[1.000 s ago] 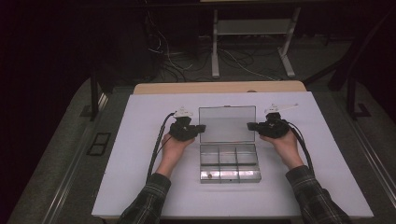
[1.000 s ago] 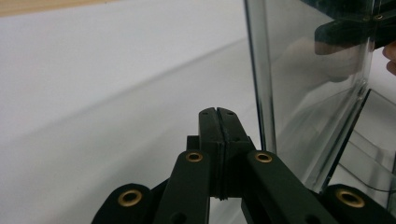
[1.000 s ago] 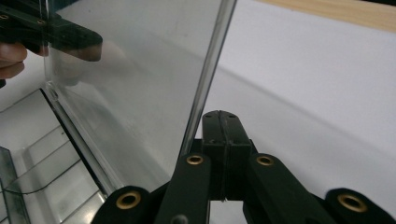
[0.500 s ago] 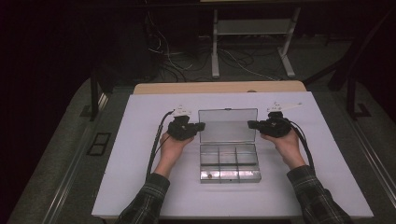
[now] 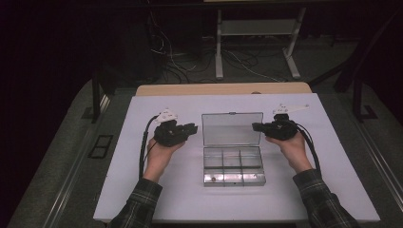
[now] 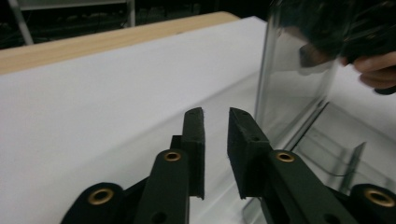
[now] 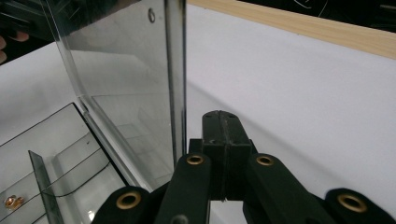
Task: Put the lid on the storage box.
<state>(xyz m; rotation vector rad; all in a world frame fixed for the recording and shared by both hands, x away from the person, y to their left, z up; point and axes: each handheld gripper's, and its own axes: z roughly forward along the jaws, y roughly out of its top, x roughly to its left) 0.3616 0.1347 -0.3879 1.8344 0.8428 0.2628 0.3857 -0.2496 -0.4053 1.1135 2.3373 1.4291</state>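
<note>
A clear plastic compartment box (image 5: 233, 167) lies mid-table with its lid (image 5: 232, 128) standing upright at the back. A small brass piece (image 5: 215, 179) rests in the front left compartment, also seen as the brass piece (image 7: 13, 201). My left gripper (image 5: 192, 128) hovers just left of the lid; its jaws have just been opening and stand slightly apart with nothing between them (image 6: 215, 116). The lid's edge (image 6: 266, 84) rises to their right. My right gripper (image 5: 255, 127) is at the lid's right edge, jaws shut pad to pad (image 7: 220, 116), beside the lid's rim (image 7: 175, 70).
A white sheet (image 5: 142, 190) covers the table, with a wooden strip (image 5: 223, 89) along the far edge. Cables trail from each gripper toward the person's sleeves. Dark floor, cables and a stand lie beyond the table.
The left gripper has drawn back leftward off the lid's edge and lifted a little, and its jaws have parted. The right gripper and the box stay put.
</note>
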